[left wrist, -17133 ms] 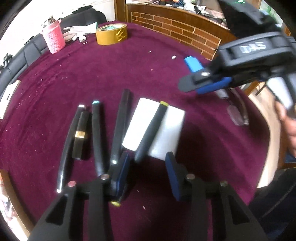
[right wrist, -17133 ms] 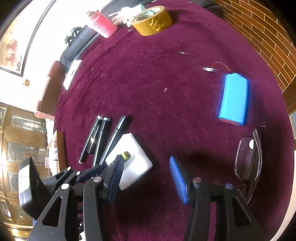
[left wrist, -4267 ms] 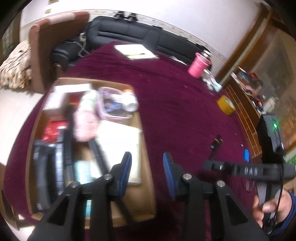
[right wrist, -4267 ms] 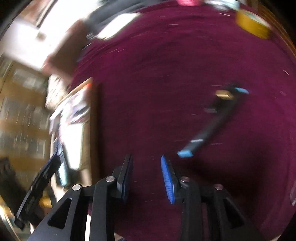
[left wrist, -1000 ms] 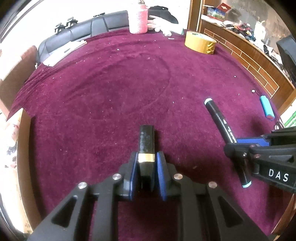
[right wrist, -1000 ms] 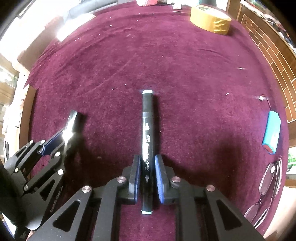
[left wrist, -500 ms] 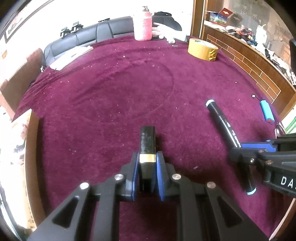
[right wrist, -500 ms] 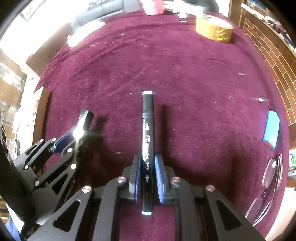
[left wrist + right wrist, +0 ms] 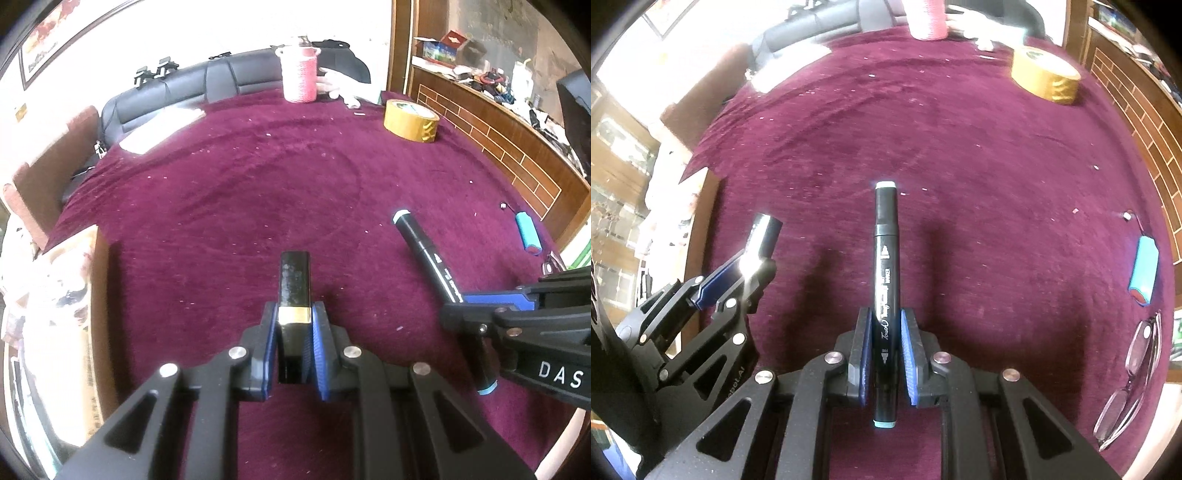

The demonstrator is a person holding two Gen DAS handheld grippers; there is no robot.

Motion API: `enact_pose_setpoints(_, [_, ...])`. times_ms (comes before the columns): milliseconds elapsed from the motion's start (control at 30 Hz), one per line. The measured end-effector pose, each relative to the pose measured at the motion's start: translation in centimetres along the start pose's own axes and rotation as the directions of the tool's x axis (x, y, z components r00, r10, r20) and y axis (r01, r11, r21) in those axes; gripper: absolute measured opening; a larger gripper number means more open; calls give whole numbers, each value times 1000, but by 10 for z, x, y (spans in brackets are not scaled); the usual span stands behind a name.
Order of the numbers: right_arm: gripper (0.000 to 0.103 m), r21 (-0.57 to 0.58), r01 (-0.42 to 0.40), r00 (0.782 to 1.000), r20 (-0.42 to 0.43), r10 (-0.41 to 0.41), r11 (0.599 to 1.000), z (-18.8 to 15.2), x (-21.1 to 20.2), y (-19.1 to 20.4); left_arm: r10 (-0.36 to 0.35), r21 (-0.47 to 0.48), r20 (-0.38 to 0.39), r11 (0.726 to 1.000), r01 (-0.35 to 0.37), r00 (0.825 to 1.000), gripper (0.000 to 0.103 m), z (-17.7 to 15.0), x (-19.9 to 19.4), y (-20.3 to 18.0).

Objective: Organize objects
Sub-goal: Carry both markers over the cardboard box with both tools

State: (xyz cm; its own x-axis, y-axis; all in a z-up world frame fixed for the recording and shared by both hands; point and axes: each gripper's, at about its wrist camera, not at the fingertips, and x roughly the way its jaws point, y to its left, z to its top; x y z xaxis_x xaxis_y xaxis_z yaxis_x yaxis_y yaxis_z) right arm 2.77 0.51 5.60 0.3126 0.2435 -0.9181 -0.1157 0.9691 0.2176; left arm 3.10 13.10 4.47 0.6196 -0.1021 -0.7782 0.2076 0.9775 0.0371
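My left gripper (image 9: 294,314) is shut on a square black tube with a gold band (image 9: 294,280), held off the maroon cloth. The same tube (image 9: 764,236) glints at the left of the right wrist view, in the left gripper (image 9: 738,273). My right gripper (image 9: 885,325) is shut on a black marker with pale blue end caps (image 9: 885,258), lifted above its shadow. From the left wrist view, that marker (image 9: 424,251) sticks out of the right gripper (image 9: 487,306) at the right.
The maroon cloth (image 9: 258,192) covers the table. An open box of items (image 9: 55,295) sits at its left edge. A yellow tape roll (image 9: 410,120), a pink container (image 9: 300,79), a blue battery pack (image 9: 529,238) and glasses (image 9: 1130,376) lie toward the far and right sides.
Both grippers have risen from the cloth with the tube and the marker still gripped. The view of the far table and the box at the left has widened.
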Motion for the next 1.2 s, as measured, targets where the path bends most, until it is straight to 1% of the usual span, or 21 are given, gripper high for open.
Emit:
enact_pose_setpoints(333, [17,-69,-40,999,14,41,997,3,-5,45,43,-45,37,998,-41,998,17,-6,-25,32])
enact_pose_setpoints(533, [17,-113,-64,997,23,67,992,6,-7,74,79,-79,68,994,-73,995,17,-9,-44,55])
enact_pose_setpoints(733, [17,-155,-95,995,23,99,983,8,-6,107,112,-110,82,989,-103,990,17,-15,-59,82])
enact_pose_setpoints(967, [17,-205,-142,989,9,147,968,9,-2,151,155,-158,86,977,-140,984,17,-29,-77,119])
enact_pose_setpoints(1200, [18,-252,-196,980,-26,196,948,14,9,198,201,-228,71,957,-180,977,17,-48,-95,163])
